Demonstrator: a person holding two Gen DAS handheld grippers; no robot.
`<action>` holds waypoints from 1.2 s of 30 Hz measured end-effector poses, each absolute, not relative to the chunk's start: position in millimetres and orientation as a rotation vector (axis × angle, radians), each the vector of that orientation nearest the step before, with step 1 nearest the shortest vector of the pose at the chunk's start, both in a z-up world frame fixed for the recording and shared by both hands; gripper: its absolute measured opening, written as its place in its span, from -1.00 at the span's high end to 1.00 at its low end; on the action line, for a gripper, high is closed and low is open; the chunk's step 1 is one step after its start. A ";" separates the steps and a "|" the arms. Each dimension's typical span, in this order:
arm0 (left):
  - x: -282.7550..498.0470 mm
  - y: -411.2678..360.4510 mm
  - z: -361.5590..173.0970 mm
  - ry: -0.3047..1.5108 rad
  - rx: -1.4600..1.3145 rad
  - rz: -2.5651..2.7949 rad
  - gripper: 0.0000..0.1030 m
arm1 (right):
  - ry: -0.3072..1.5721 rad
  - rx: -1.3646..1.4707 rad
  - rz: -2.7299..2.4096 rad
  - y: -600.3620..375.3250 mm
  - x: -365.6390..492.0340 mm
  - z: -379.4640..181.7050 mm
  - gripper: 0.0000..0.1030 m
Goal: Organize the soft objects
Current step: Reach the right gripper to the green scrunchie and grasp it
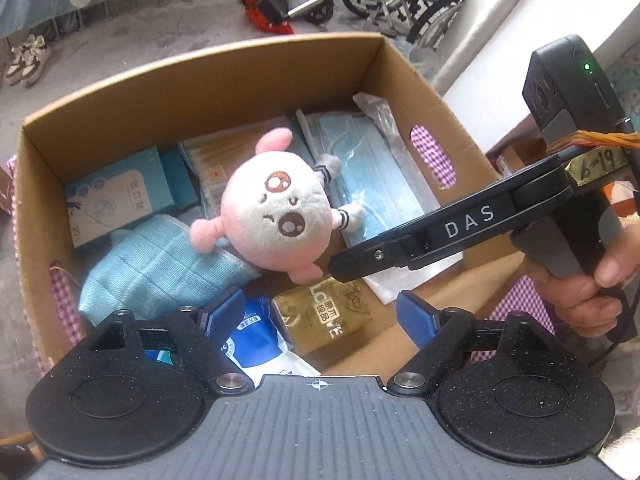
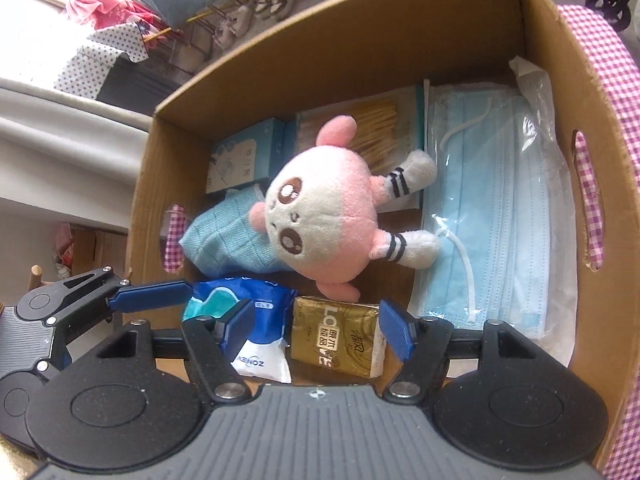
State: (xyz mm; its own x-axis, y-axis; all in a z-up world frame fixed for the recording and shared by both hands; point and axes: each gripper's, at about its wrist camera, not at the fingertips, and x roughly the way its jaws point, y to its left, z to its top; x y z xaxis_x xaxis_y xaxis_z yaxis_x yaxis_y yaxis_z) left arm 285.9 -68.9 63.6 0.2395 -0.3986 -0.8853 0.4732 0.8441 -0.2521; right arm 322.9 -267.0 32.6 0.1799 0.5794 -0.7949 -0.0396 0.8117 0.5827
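The left gripper (image 1: 320, 312) hangs over the near end of an open brown cardboard box (image 1: 200, 80) with its blue-padded jaws spread wide and nothing between the pads. The right gripper (image 2: 316, 332) is likewise released, jaws apart and empty, pointing down into the same box; in the left wrist view its black arm reaches in from the right, held by a hand (image 1: 588, 292).

The round pink-and-white plush toy (image 2: 320, 220) with brown embroidered eyes and striped grey limbs lies loose in the middle of the box, ahead of both grippers and touching neither. Its head rests on a folded light-blue woven cloth (image 2: 224, 240), which lies ahead and to the left of the right gripper. Directly below the right gripper's open jaws sit a gold foil tissue packet (image 2: 340, 336) and, just left of it, a blue-and-white plastic pouch (image 2: 256, 320). Ahead and to the right lies a clear bag of pale-blue face masks (image 2: 500, 220) along the box wall. Further ahead, past the toy, sit a small teal carton (image 2: 244, 156) and a flat pack of tan sticks (image 2: 376, 128).
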 end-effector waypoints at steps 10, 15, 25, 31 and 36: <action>193.4 -25.1 135.2 0.899 -0.002 -0.564 -0.94 | 1.021 0.520 0.561 -298.2 215.7 103.2 -0.60; 141.1 -17.1 130.0 0.859 -0.053 -0.572 -0.97 | 0.899 0.602 0.582 -312.5 152.3 111.4 -0.60; 84.0 -69.2 53.2 0.906 0.079 -0.595 -0.98 | 0.883 0.571 0.462 -311.1 76.4 45.1 -0.60; 84.8 -110.8 3.9 0.998 0.203 -0.648 -0.93 | 0.915 0.463 0.419 -295.4 76.0 13.8 -0.39; 86.9 -134.5 -29.5 1.046 0.319 -0.658 -0.63 | 0.935 0.421 0.431 -289.7 84.5 -2.2 -0.14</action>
